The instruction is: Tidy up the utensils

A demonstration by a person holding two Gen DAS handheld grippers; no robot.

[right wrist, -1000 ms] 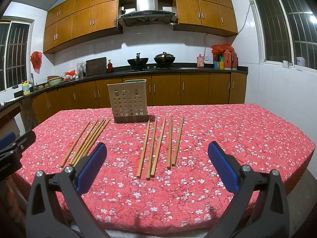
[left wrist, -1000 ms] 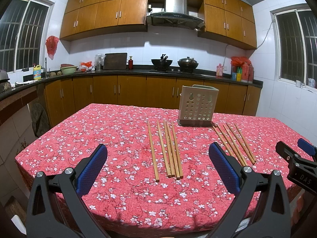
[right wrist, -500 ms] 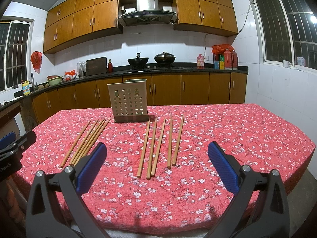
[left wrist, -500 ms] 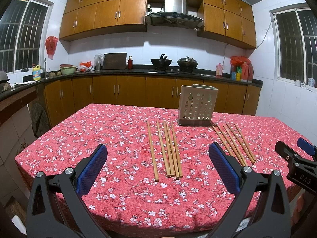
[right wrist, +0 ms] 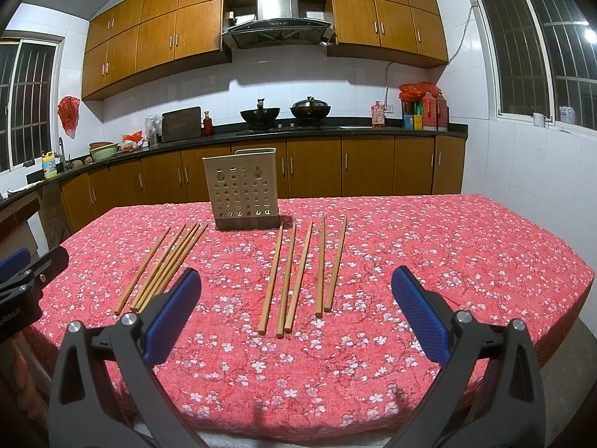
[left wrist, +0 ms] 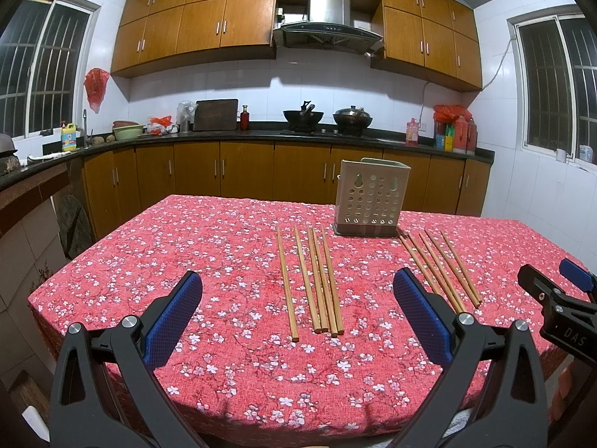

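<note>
Nearest to you, low over the front edge of the counter (left wrist: 231, 246), your left claw (left wrist: 298, 317) is spread wide with nothing between its blue pads (left wrist: 171, 321). Your right claw (right wrist: 296, 311) sits the same way, gaping and empty, beside it; from the left camera you catch its tip at the far right edge.

Just ahead of the left claw, inside the gap of its fingers, five chopsticks (left wrist: 317, 280) lie flat on the red flowered cloth (left wrist: 186, 254), pointing away from you, the three on the right packed close together. Ahead of the right claw lies another set of five chopsticks (right wrist: 302, 272), spread a little more loosely.

Past the far tips of both sets, between them, the beige holder (right wrist: 242, 190) with round holes stands upright on the cloth. From the left claw it is ahead and to the right; from the right claw, ahead and to the left.

Farther back, well beyond the counter, two woks (left wrist: 302, 115) sit on the stove.
</note>
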